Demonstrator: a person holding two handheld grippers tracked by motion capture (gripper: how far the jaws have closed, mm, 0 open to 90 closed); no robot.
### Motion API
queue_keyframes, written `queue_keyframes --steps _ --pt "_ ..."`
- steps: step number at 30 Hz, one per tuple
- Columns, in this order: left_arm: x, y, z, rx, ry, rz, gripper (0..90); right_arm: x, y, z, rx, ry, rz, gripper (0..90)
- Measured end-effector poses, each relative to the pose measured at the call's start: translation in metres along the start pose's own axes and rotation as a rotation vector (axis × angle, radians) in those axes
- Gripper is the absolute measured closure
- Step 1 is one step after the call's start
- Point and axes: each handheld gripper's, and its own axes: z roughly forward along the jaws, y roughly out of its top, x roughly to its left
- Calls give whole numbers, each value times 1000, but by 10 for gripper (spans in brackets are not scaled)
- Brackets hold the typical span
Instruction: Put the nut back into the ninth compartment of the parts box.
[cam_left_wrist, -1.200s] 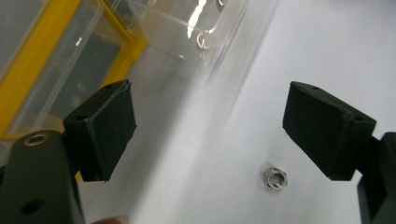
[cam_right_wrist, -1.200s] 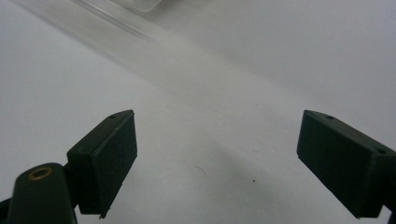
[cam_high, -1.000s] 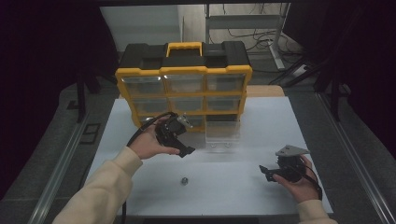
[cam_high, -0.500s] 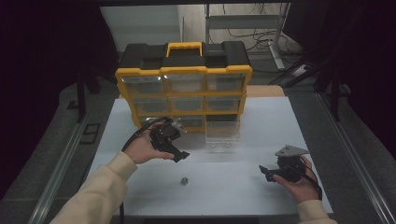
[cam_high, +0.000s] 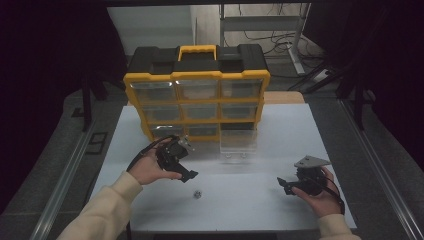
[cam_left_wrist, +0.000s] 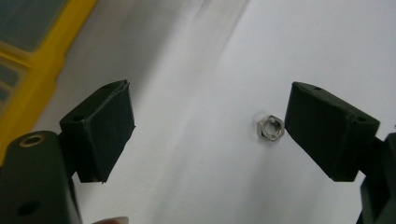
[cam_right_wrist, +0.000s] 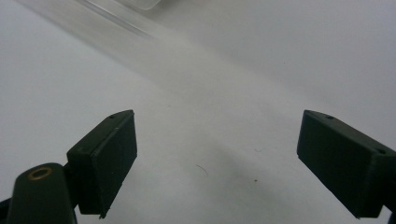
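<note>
A white table (cam_high: 280, 125) is seen from above, with a person's two cream-sleeved arms entering from six o'clock.

At the table's nine o'clock side, the left gripper (cam_high: 189, 175) is held in the left hand (cam_high: 147, 170), its jaws spread wide and pointed down toward four o'clock. Nothing is gripped between them. In the left gripper view, a small steel nut (cam_left_wrist: 270, 128) is shown lying flat on the table between the jaws, just beside the jaw at three o'clock and well apart from the one at nine o'clock; whether it is touched by the nearer jaw cannot be told. From above, the nut (cam_high: 197, 193) is found at about five o'clock of the left gripper, near its jaw tips.

At twelve o'clock, a yellow-and-black organiser (cam_high: 196, 95) is stood upright at the table's far edge, its clear drawers facing the person. One clear drawer (cam_high: 238, 145) is drawn out onto the table below the organiser's bottom row, toward its right end.

At the table's four o'clock, the right gripper (cam_high: 281, 183) is cradled in the right hand (cam_high: 320, 197), pointed toward nine o'clock. In the right gripper view, its jaws are shown released and wide apart over bare table, with nothing between them.
</note>
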Motion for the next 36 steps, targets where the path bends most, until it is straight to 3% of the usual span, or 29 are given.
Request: queue_keyframes --steps 5,14,23,36 --pt "-5 -6 7 8 -1 -17 151 0 0 1 2 1 -6 129" --pt "-18 -9 20 47 -15 11 137 0 0 0 -1 2 0 129" --pt "-28 -12 34 77 -38 8 139 0 0 0 0 3 1 128" --pt "-39 -14 55 131 -39 -1 163 0 0 1 2 2 -3 128"
